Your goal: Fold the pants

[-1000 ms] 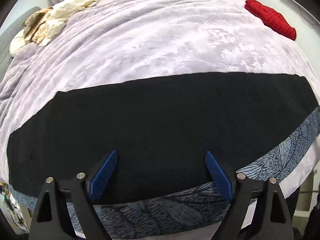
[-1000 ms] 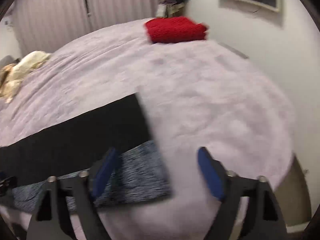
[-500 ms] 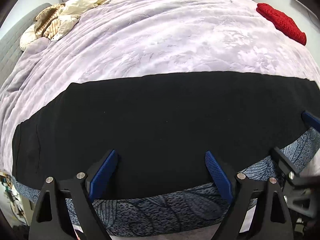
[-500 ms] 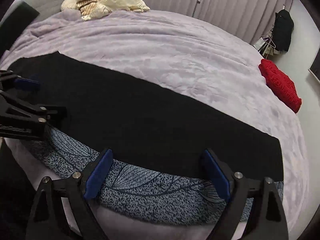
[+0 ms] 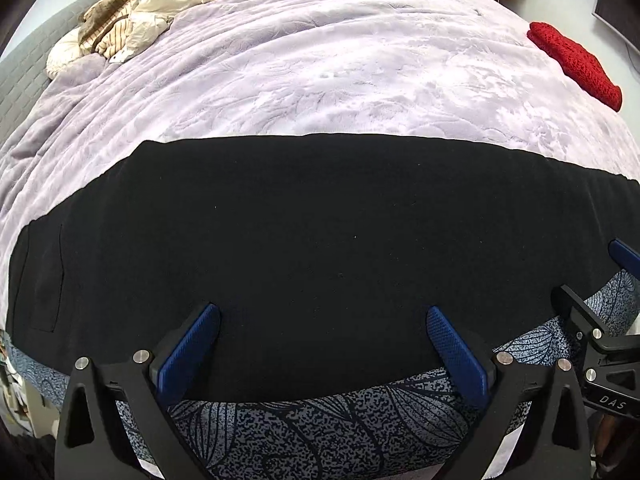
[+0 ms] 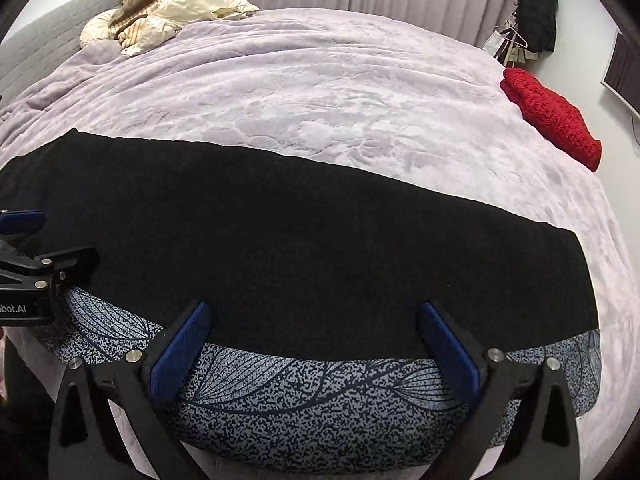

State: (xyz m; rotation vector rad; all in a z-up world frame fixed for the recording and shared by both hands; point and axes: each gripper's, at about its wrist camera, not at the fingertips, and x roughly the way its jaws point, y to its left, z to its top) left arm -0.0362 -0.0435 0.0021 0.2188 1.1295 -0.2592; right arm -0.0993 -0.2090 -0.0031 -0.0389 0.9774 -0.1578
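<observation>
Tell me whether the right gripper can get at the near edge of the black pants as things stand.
Probably yes. The right gripper hangs open just over the near edge of the black pants, and nothing lies between them. The patterned cloth lies under that edge, so it might get pinched too.

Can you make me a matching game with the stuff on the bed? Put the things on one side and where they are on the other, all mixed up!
Things:
1. black pants
2. red knitted cloth
3. cream bedding pile
4. leaf-patterned fabric

Places:
A. far left, by the headboard
B. at the near edge, poking out from under the pants
C. far right edge of the bed
D. spread flat across the lilac blanket, in front of both hand-held grippers

Pairs: 1-D, 2-C, 3-A, 4-B
</observation>
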